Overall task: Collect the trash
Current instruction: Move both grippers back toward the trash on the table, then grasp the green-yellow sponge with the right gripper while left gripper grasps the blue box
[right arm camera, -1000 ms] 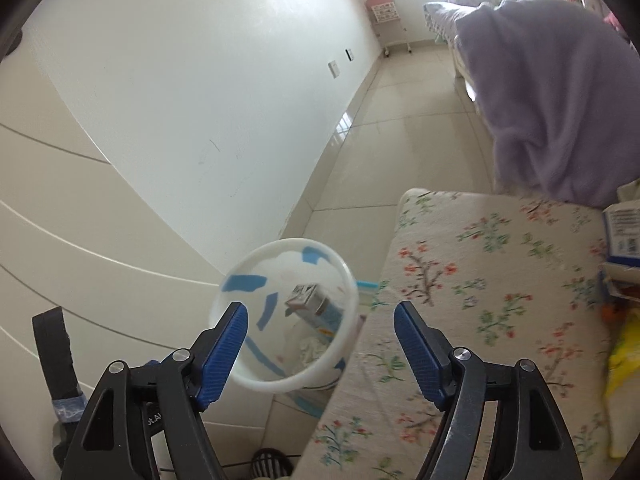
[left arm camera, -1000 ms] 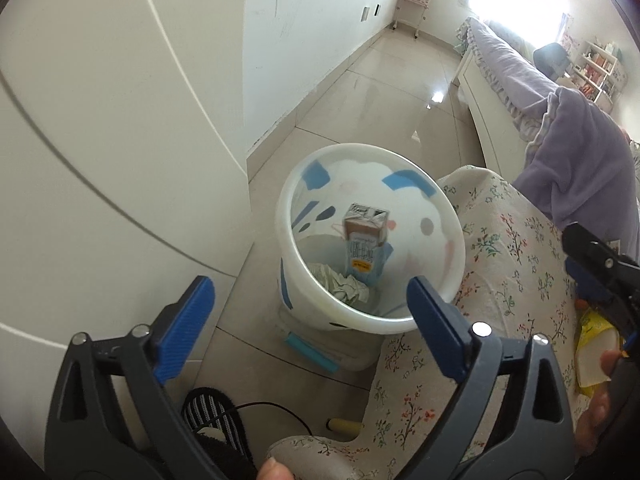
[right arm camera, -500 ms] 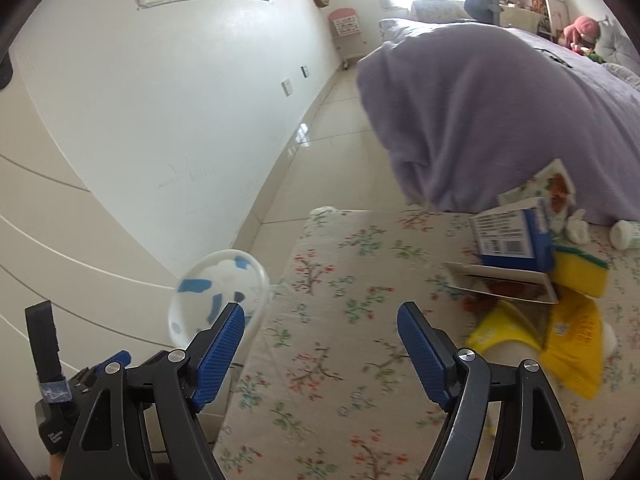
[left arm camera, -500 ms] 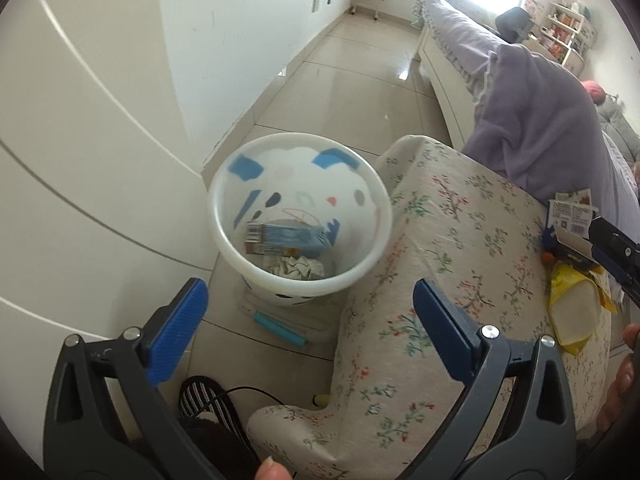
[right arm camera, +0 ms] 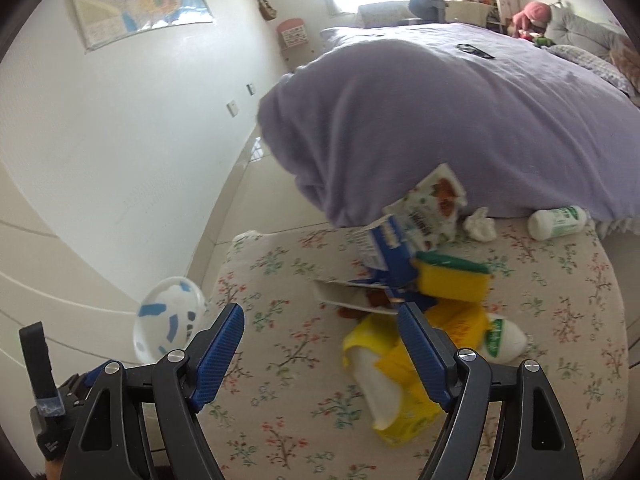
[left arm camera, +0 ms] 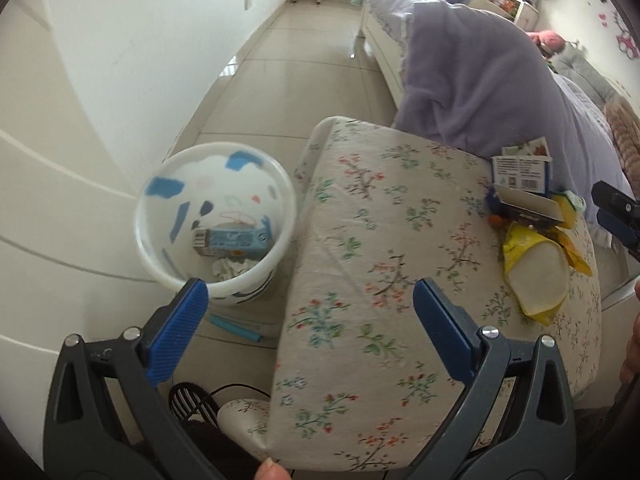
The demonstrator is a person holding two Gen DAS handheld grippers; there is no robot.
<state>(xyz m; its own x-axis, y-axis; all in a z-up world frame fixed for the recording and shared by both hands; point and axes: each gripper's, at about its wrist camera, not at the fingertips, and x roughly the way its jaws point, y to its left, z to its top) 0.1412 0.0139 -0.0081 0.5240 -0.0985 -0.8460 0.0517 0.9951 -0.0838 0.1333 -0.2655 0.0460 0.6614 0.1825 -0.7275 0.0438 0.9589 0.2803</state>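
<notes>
Overhead, left gripper [left arm camera: 306, 312] fingers wide, empty; right gripper [right arm camera: 320, 340] fingers wide above yellow wrapper [right arm camera: 380, 384].

No lettering can be read with confidence. The blue box [left arm camera: 519, 171] carries a barcode and a QR square, the carton [left arm camera: 232, 240] in the bin [left arm camera: 160, 272] a barcode; the green print on the white bottle [right arm camera: 558, 222] is perhaps a brand, too blurred.

Left black two-finger gripper with blue ribbed pads [left arm camera: 308, 318]: jaws spread wide, empty, lower frame. Right black blue-padded gripper [right arm camera: 320, 344]: jaws likewise wide apart, empty, lower centre.
</notes>
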